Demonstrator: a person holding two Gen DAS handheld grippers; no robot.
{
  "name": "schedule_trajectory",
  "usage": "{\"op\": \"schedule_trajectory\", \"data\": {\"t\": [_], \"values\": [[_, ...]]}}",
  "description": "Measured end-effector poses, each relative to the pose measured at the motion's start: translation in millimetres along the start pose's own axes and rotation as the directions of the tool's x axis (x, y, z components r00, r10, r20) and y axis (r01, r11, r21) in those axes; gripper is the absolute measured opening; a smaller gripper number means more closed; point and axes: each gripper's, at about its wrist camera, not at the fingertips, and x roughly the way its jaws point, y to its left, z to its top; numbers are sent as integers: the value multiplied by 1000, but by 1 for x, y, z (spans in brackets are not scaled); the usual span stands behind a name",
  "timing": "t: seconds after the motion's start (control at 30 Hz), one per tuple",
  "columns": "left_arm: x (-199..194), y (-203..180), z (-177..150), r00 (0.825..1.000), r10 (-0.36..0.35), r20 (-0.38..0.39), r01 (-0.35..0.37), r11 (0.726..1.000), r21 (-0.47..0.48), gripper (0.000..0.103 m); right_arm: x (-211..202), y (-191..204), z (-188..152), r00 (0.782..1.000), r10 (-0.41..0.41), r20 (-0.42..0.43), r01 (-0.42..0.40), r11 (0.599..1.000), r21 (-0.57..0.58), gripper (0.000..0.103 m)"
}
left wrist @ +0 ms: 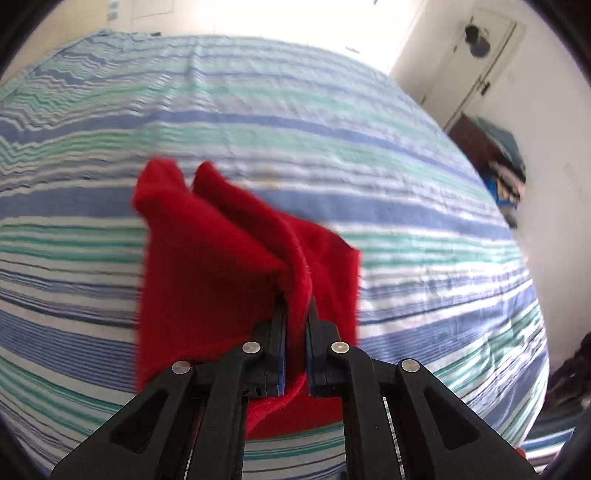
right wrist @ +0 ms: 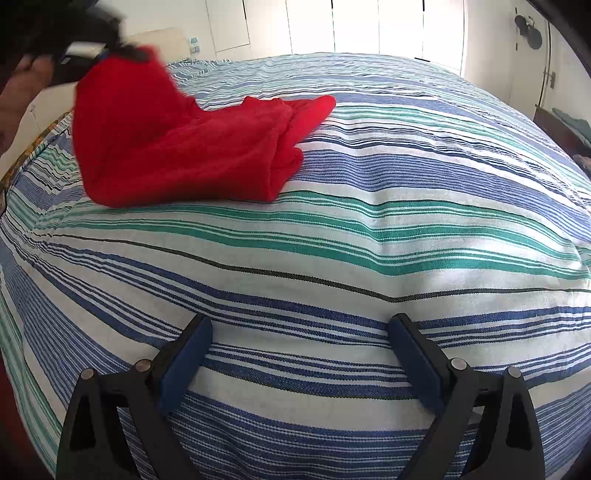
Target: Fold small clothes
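A small red fleece garment hangs from my left gripper, which is shut on a fold of its edge. In the right wrist view the same red garment is lifted at its left end by the left gripper, blurred in a person's hand, while its far end still lies on the striped bed cover. My right gripper stands open low over the cover near the front, with nothing between its blue pads, well apart from the garment.
The bed cover with blue, green and white stripes fills both views. A pile of clothes on dark furniture stands by the wall at the right. White closet doors are behind the bed.
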Motion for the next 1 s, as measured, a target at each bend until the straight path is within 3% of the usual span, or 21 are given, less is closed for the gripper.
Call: {"op": "schedule_trajectory", "data": {"t": [0.03, 0.13, 0.17, 0.23, 0.27, 0.33, 0.43, 0.53, 0.6, 0.67, 0.7, 0.8, 0.87, 0.97, 1.0], "values": [[22, -20, -11, 999, 14, -46, -13, 1000, 21, 19, 0, 0, 0, 1000, 0, 0, 0, 1000, 0, 96], [46, -48, -45, 988, 43, -147, -30, 995, 95, 22, 0, 0, 0, 1000, 0, 0, 0, 1000, 0, 96], [38, -51, -60, 989, 44, -141, -24, 990, 142, 26, 0, 0, 0, 1000, 2, 0, -2, 1000, 1, 96], [13, -46, -79, 995, 38, -89, -19, 977, 211, 51, 0, -1, 0, 1000, 8, 1, -8, 1000, 4, 96], [-12, -31, -89, 999, 36, -39, -26, 972, 232, 58, 0, -1, 0, 1000, 12, 2, -12, 1000, 5, 96], [-53, 10, -109, 997, 61, 50, -70, 976, 204, 83, 1, -1, 0, 1000, 21, 2, -21, 1000, 8, 96], [-83, 85, -126, 983, 162, 91, -171, 980, 100, 85, 2, -2, 1, 999, 36, -2, -36, 999, 10, 98], [-83, 162, -160, 959, 280, 41, -278, 959, -46, 82, 2, -3, 3, 998, 56, -15, -56, 998, 20, 100], [-74, 187, -179, 946, 324, 12, -321, 942, -98, 80, -4, -3, 10, 998, 57, -39, -56, 998, 36, 99], [-67, 207, -198, 943, 332, -13, -330, 931, -156, 80, -18, -1, 22, 997, 75, -29, -72, 993, 89, 95], [-67, 212, -204, 946, 324, -3, -319, 932, -173, 80, -29, 0, 30, 992, 126, 8, -126, 982, 143, 93], [-63, 210, -205, 943, 332, 26, -325, 934, -147, 82, -39, 14, 65, 959, 279, 54, -284, 926, 249, 93], [-61, 209, -201, 941, 338, 29, -331, 933, -140, 82, -26, 23, 91, 942, 334, 35, -327, 890, 318, 91], [-64, 209, -205, 941, 336, 41, -329, 935, -133, 82, 17, 23, 119, 944, 328, -39, -269, 833, 483, 83], [-65, 208, -205, 941, 336, 44, -329, 936, -125, 82, 31, 21, 123, 945, 319, -70, -235, 814, 531, 65]]}}
